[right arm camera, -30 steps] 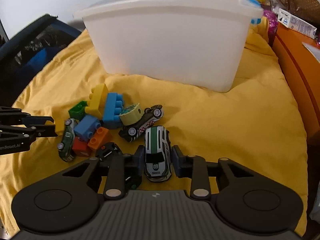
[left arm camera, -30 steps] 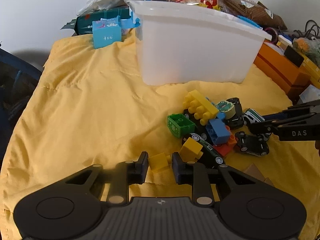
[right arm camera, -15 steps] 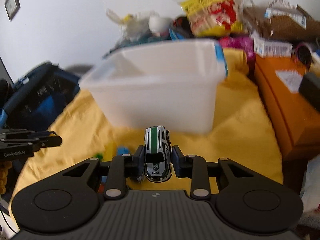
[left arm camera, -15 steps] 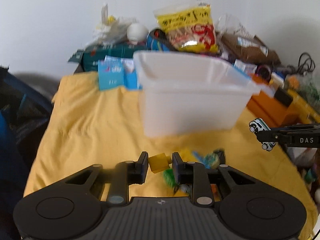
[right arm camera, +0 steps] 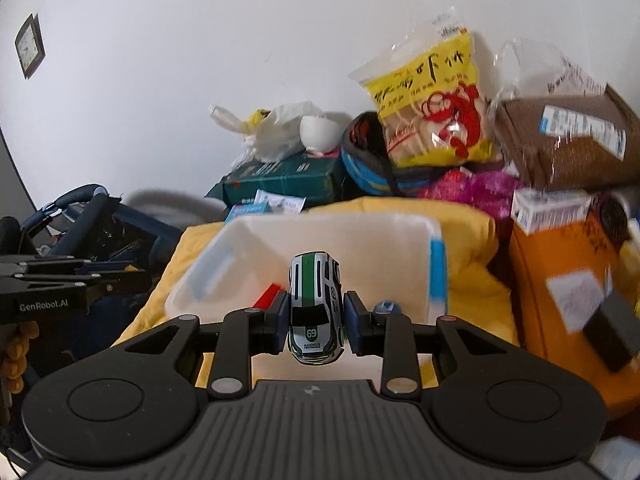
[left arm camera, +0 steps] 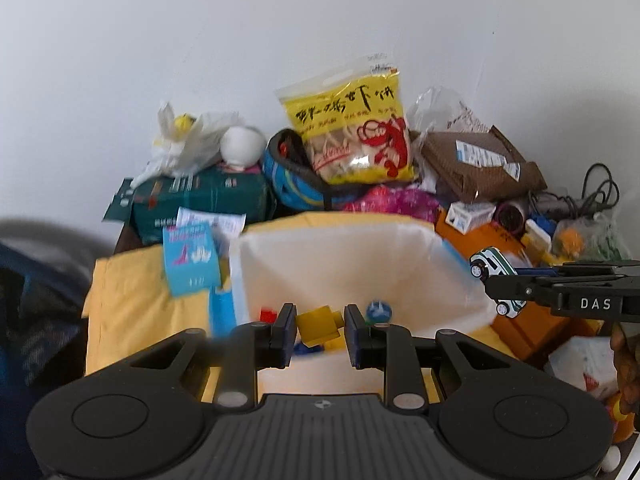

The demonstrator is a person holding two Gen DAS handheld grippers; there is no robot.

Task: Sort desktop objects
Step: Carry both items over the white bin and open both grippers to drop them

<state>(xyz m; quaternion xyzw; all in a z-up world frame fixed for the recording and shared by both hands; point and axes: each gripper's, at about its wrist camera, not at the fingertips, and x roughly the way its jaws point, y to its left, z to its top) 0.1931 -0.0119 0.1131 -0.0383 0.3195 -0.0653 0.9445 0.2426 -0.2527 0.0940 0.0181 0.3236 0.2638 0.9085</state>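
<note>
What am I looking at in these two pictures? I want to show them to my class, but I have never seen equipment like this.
No robot here: a person holds a hand-held claw in each hand, and a wide-angle camera on each looks forward along its two fingers. One picture is from the left claw, which grips a yellow building block. The other is from the right claw, which grips a white and green toy car. Each claw also shows at the edge of the other's picture. Both are held above a white plastic bin standing on a yellow cloth; a few toys already lie inside. Bags and boxes are piled behind, against the wall.
</note>
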